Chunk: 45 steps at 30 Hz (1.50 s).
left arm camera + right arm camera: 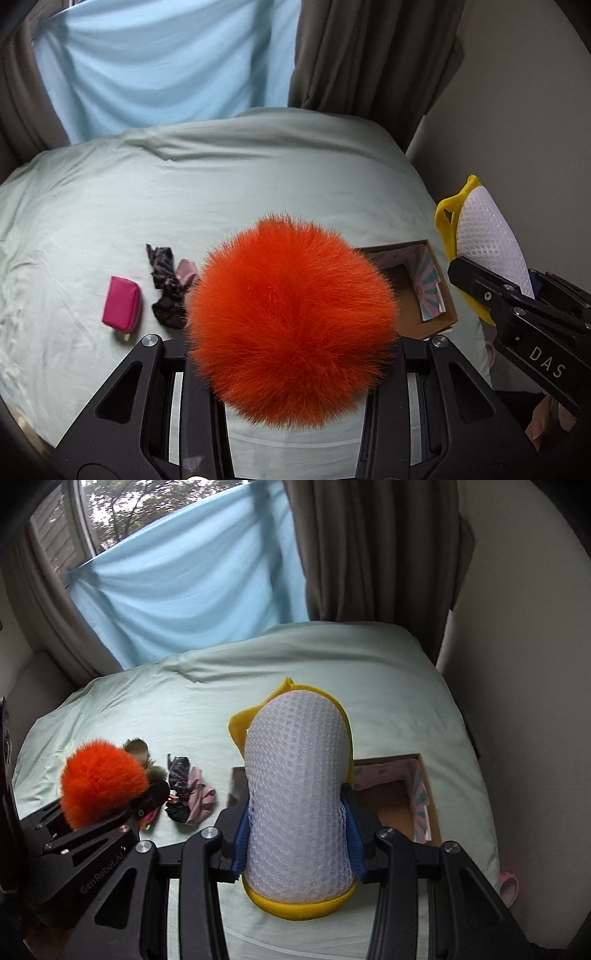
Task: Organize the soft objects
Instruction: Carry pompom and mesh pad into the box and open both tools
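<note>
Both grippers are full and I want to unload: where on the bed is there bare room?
Bare pale green sheet runs from the cardboard box back to the curtains. Crowded: left of the box, around the dark scrunchie, pink scrunchie and magenta pouch.

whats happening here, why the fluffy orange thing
A person is tidying soft items on a bed with two handheld grippers. The left gripper is shut on an orange pom-pom, held above the sheet. The right gripper is shut on a yellow mesh sponge, held just over an open cardboard box. A pink pouch and dark scrunchie lie on the bed.
</note>
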Each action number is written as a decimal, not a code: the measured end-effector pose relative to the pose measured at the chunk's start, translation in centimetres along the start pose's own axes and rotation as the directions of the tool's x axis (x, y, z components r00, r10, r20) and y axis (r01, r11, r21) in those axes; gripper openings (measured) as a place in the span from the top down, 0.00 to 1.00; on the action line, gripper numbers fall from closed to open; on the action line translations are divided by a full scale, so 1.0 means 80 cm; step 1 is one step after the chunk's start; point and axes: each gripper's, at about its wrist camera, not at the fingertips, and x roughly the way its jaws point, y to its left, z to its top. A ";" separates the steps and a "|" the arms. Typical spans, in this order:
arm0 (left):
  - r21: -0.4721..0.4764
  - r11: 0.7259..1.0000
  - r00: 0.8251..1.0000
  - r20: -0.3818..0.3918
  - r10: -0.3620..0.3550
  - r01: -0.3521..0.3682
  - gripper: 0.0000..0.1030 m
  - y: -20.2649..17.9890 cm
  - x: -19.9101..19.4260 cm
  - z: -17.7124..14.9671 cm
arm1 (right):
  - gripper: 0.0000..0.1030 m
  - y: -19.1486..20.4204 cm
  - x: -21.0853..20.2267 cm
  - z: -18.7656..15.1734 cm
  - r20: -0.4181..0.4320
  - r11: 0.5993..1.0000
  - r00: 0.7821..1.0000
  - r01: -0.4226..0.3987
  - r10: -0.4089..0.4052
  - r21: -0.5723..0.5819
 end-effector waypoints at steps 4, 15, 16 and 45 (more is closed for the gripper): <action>0.012 1.000 0.998 -0.065 -0.019 0.020 0.70 -0.025 0.040 0.001 | 0.62 -0.040 0.027 0.004 -0.050 0.999 0.999 0.015 -0.013 0.042; 0.024 1.000 0.963 -0.270 -0.012 0.019 0.70 -0.068 0.194 0.011 | 0.61 -0.130 0.149 0.003 -0.270 0.984 0.963 0.028 0.021 0.176; 0.033 0.999 0.957 -0.289 -0.003 0.013 0.70 -0.071 0.207 0.010 | 0.61 -0.138 0.164 0.003 -0.291 0.981 0.956 0.026 0.032 0.193; 0.156 0.988 0.942 -0.331 0.065 -0.013 0.00 -0.097 0.223 -0.008 | 0.08 -0.191 0.221 -0.023 -0.356 0.936 0.915 -0.061 0.192 0.348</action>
